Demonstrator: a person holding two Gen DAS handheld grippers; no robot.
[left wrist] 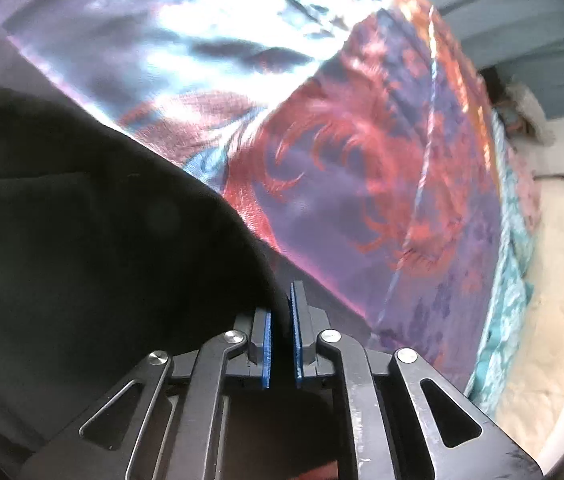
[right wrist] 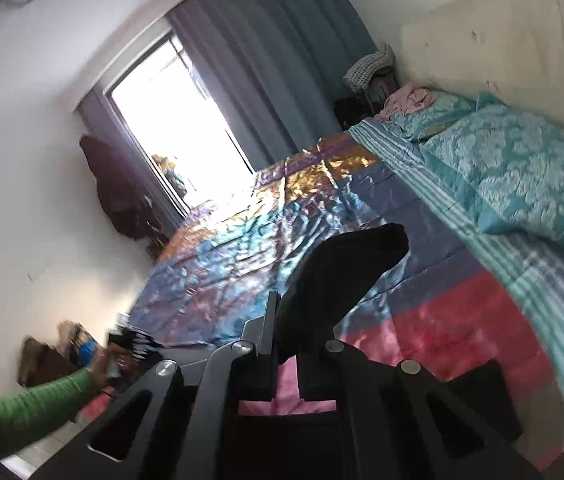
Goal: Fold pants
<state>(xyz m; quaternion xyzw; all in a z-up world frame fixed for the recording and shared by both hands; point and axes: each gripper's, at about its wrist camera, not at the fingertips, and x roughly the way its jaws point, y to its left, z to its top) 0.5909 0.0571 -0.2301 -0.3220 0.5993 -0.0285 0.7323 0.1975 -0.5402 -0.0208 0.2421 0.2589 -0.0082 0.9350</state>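
Observation:
The black pants (left wrist: pixel 82 220) fill the left half of the left wrist view, draped over a shiny purple, red and blue bedspread (left wrist: pixel 361 160). My left gripper (left wrist: pixel 280 300) is shut on an edge of the pants, with dark cloth pinched between its blue pads (left wrist: pixel 295 332). In the right wrist view my right gripper (right wrist: pixel 291 316) is shut on another part of the black pants (right wrist: pixel 345 264). A flap of the cloth stands up past its fingers, held above the bedspread (right wrist: pixel 242 248). The right finger is mostly hidden by the cloth.
A teal patterned pillow (right wrist: pixel 521 176) and a striped sheet lie on the bed's right side. Behind the bed are a bright window (right wrist: pixel 170 120) and a blue curtain (right wrist: pixel 282 60). A person's green sleeve (right wrist: pixel 34 404) reaches in at lower left. The pale floor (left wrist: pixel 553 280) borders the bed.

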